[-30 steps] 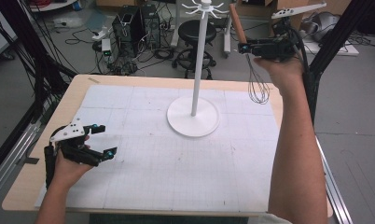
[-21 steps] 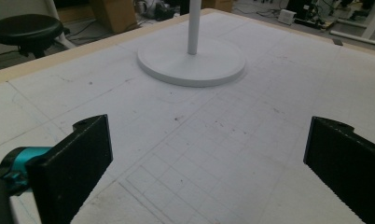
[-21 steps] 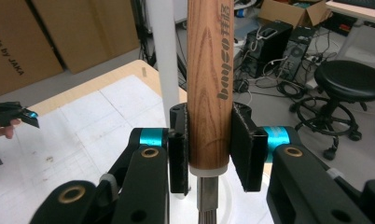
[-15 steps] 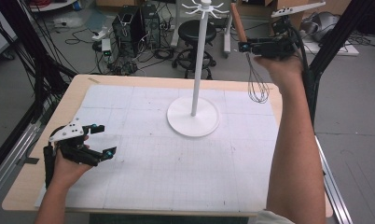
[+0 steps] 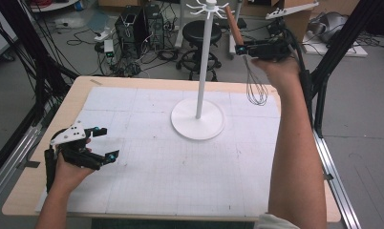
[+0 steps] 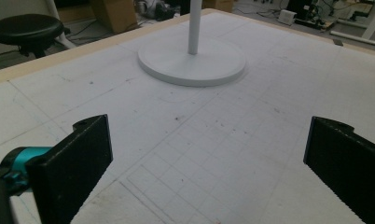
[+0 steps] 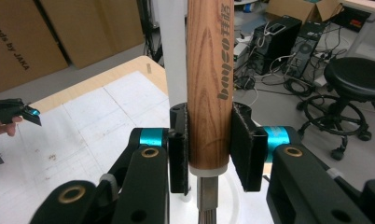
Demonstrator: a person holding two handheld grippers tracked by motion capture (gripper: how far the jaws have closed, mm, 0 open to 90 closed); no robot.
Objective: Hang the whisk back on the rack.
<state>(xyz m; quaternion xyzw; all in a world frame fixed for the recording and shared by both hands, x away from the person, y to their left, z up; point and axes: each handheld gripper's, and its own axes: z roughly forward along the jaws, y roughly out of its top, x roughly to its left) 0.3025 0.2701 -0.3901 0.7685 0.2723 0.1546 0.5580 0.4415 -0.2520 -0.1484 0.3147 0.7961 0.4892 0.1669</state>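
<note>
A whisk with a wooden handle (image 5: 233,27) and wire loops (image 5: 256,88) hangs from my right gripper (image 5: 241,47), held high at the table's far right beside the top of the white hook stand (image 5: 202,62). In the right gripper view the jaws are shut on the wooden handle (image 7: 209,84), with the stand's white pole (image 7: 172,51) just behind it. My left gripper (image 5: 104,143) rests low over the white mat (image 5: 180,167) at the near left, open with nothing between its jaws. The left gripper view looks across the mat at the stand's round base (image 6: 192,60).
The stand's round base (image 5: 197,119) sits at the mat's far middle, its hooks (image 5: 207,6) at the top. Black frame posts (image 5: 35,62) flank the table. A stool (image 5: 199,36), computers and cables lie on the floor beyond the far edge.
The right gripper has carried the whisk a little to the left, closer to the top of the stand. The left gripper has stayed put.
</note>
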